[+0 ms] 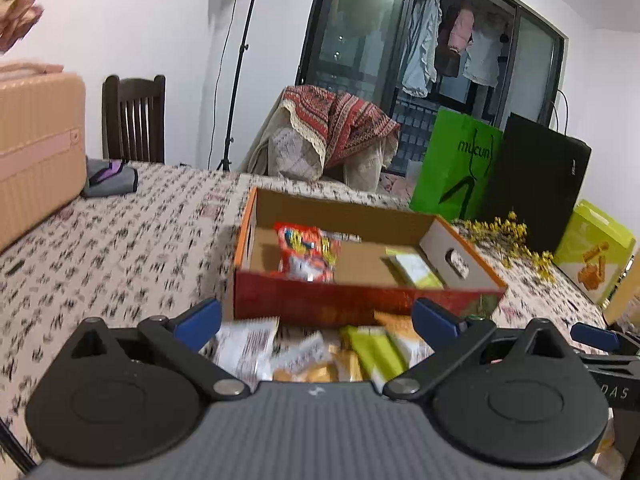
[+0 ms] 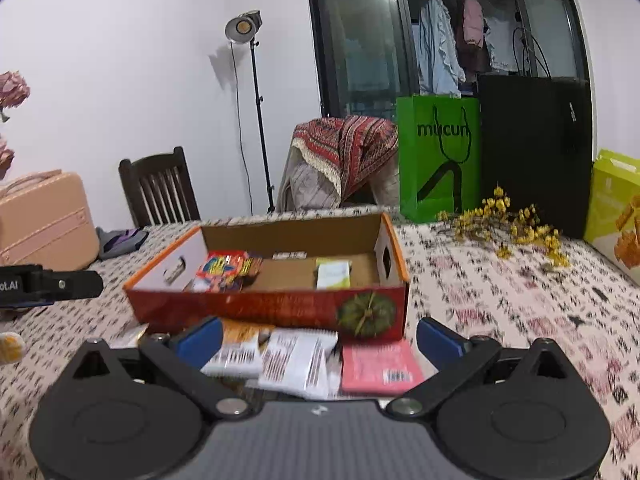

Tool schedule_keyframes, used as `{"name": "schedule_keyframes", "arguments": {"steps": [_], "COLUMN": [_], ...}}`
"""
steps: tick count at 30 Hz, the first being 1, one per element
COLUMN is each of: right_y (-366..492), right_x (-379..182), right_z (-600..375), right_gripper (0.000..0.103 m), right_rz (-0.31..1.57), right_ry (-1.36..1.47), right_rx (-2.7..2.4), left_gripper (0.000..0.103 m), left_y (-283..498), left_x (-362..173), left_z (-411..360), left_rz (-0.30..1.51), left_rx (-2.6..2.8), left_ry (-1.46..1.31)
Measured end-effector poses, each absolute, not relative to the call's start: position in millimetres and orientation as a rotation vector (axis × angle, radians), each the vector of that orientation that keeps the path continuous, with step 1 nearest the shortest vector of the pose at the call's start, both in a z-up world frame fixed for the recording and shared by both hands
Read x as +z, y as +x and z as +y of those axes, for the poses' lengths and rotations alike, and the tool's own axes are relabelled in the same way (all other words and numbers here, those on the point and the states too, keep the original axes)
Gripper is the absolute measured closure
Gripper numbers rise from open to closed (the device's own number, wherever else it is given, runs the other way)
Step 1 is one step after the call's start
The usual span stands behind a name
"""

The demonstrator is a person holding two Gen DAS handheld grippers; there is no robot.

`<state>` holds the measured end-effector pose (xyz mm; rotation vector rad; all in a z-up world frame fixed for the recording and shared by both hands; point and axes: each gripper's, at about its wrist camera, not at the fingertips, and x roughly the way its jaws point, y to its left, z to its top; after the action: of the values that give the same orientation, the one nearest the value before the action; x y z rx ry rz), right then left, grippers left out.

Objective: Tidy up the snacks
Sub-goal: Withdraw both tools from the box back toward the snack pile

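- Snacks lie in two places: some inside the cardboard box (image 2: 276, 300), others loose on the worktop (image 2: 520, 312) just in front of it
- Inside the box, a red packet (image 2: 226, 270) lies at the left and a pale green packet (image 2: 333, 275) at the right
- The left hand-held gripper (image 1: 316, 318) is released, its blue fingers (image 1: 199, 318) spread wide and holding nothing; below it lie white packets (image 1: 244, 344), a green packet (image 1: 378, 350) and a yellow one (image 1: 316, 370)
- The right hand-held gripper (image 2: 319, 338) is released too, hovering over a white packet (image 2: 300, 360) and a pink packet (image 2: 380, 366)
- Yellow dried flowers (image 2: 516, 228) lie on the worktop right of the box, near a green bag (image 2: 438, 160)
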<state>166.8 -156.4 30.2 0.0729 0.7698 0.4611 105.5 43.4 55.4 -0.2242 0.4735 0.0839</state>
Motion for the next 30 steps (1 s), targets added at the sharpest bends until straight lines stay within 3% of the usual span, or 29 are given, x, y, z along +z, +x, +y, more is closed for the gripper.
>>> {"name": "schedule_keyframes", "arguments": {"steps": [11,30], "right_y": [125,124], "right_x": [14,-4], "right_z": [-165,-148], "right_gripper": [0.000,0.000], "right_rz": [0.854,0.922], "right_ry": [0.050,0.024], "right_rx": [0.511,0.511], "left_gripper": [0.000,0.000], "left_y": [59,52], "left_x": [26,7], "left_z": [48,63], "left_rz": [0.492,0.548], "left_rx": [0.049,0.074], "left_ry": [-0.224,-0.246]}}
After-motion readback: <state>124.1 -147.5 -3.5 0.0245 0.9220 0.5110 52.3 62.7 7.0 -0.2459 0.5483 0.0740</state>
